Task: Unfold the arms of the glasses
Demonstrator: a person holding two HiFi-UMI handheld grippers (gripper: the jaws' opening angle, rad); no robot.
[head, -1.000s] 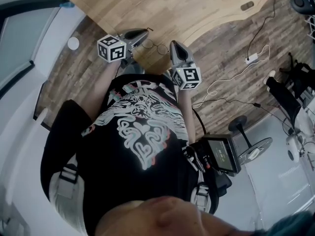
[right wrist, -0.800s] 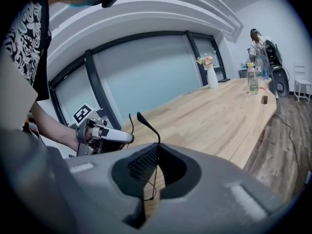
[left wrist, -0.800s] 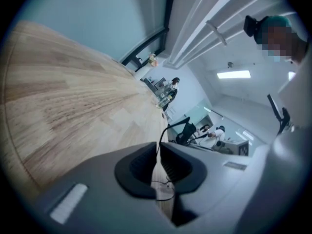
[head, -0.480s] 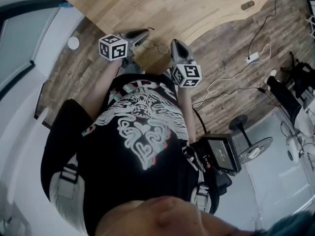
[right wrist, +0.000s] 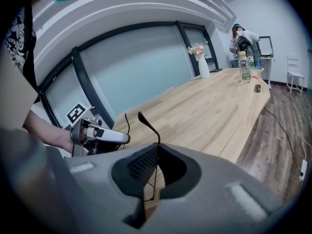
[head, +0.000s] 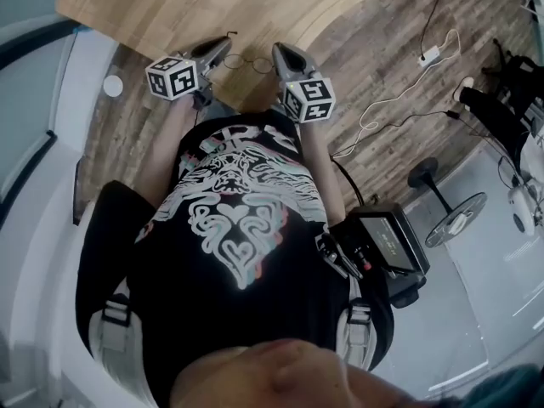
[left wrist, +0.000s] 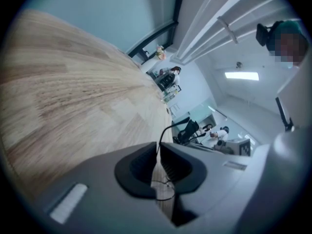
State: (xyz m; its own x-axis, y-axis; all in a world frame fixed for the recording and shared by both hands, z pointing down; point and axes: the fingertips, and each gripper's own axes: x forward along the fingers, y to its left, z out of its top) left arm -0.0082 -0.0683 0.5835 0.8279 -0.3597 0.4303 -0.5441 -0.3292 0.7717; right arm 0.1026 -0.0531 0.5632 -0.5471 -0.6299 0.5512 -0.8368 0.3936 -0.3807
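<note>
Thin wire-framed glasses with round lenses hang between my two grippers, over the near edge of the wooden table. My left gripper is shut on one arm. In the left gripper view that wire arm runs up between the jaws of the left gripper and curves at its tip. My right gripper is shut on the other arm. In the right gripper view the arm's black tip sticks out above the right gripper. The left gripper shows there too.
Cables and a white power strip lie on the plank floor to the right. A round stand base and a small screen are near my right side. A bottle and a vase stand at the table's far end.
Both grippers and the glasses now sit higher and further left in the head view. The hold on both arms looks the same.
</note>
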